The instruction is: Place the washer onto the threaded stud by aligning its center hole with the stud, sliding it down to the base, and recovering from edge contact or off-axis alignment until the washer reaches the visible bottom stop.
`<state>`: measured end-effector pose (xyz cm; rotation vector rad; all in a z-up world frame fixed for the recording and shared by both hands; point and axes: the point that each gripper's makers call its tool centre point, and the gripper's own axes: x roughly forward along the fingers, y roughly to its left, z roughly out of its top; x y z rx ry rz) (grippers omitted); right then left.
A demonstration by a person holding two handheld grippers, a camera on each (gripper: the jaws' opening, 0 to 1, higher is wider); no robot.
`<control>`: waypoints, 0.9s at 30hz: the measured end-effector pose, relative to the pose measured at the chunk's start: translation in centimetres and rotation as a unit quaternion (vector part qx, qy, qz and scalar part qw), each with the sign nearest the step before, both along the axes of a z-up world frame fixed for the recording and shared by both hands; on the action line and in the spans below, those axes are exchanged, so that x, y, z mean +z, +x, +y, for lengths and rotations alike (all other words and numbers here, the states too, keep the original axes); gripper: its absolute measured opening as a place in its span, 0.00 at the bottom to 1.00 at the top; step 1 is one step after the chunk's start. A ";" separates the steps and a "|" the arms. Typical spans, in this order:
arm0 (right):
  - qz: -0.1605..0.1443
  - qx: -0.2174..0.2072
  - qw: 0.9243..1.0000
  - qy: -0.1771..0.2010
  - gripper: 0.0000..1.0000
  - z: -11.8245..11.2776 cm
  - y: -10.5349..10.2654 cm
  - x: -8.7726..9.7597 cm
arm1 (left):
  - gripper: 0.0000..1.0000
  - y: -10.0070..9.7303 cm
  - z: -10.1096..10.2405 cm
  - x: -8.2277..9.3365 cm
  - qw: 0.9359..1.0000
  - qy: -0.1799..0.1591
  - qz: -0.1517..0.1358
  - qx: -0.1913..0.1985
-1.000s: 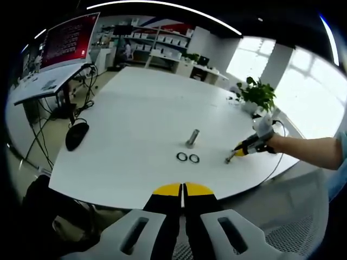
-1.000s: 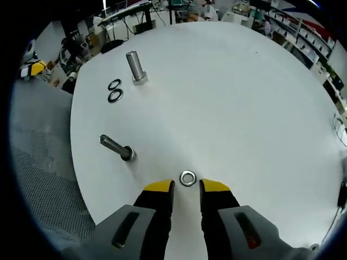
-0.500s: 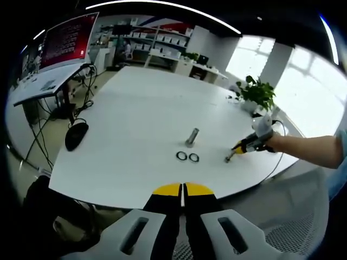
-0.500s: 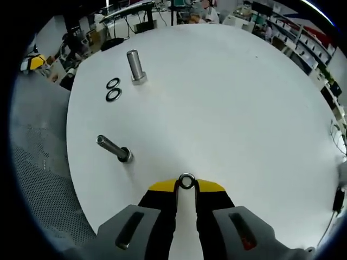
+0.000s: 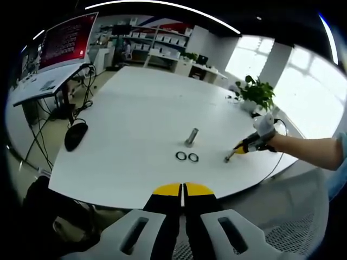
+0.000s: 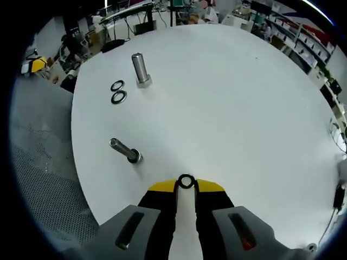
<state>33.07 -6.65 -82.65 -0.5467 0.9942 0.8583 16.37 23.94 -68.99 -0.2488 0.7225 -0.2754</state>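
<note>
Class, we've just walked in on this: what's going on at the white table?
A person works with two handheld grippers. The right gripper is shut on a small metal ring washer at its yellow tips, low over the round white table. An upright threaded metal stud stands farther off, beside two dark flat washers; another bolt stands nearer. The left gripper is shut, off the table's edge.
</note>
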 end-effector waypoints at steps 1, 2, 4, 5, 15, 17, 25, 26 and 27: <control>0.001 0.003 1.000 0.004 0.13 0.2 -0.2 0.3 | 0.00 0.0 0.0 0.0 1.000 0.000 0.000 0.000; 0.001 0.004 1.000 0.007 0.13 0.3 -0.4 0.5 | 0.00 0.0 0.0 0.0 1.000 0.000 -0.001 0.001; 0.000 0.007 1.000 0.013 0.13 0.5 -0.7 1.1 | 0.00 0.0 0.0 0.0 1.000 -0.001 -0.001 0.001; 0.000 0.009 1.000 0.015 0.13 0.7 -1.0 1.4 | 0.00 0.0 0.0 0.0 1.000 -0.001 -0.001 0.000; -0.003 0.041 0.999 0.035 0.13 2.8 -2.4 3.4 | 0.01 0.0 0.0 0.1 1.000 -0.004 -0.001 0.002; -0.003 0.048 0.998 0.042 0.13 3.3 -2.7 3.9 | 0.01 0.0 0.0 0.1 1.000 -0.005 -0.001 0.002; -0.017 0.093 0.995 0.024 0.13 4.2 -3.3 5.3 | 0.03 0.1 -0.1 0.3 1.000 -0.008 -0.008 0.002; -0.016 0.096 0.995 0.024 0.13 4.3 -3.4 5.5 | 0.04 0.2 -0.1 0.4 1.000 -0.012 -0.010 0.004; -0.015 0.101 0.994 0.025 0.13 4.6 -3.6 5.7 | 0.04 0.2 -0.1 0.4 1.000 -0.011 -0.010 0.004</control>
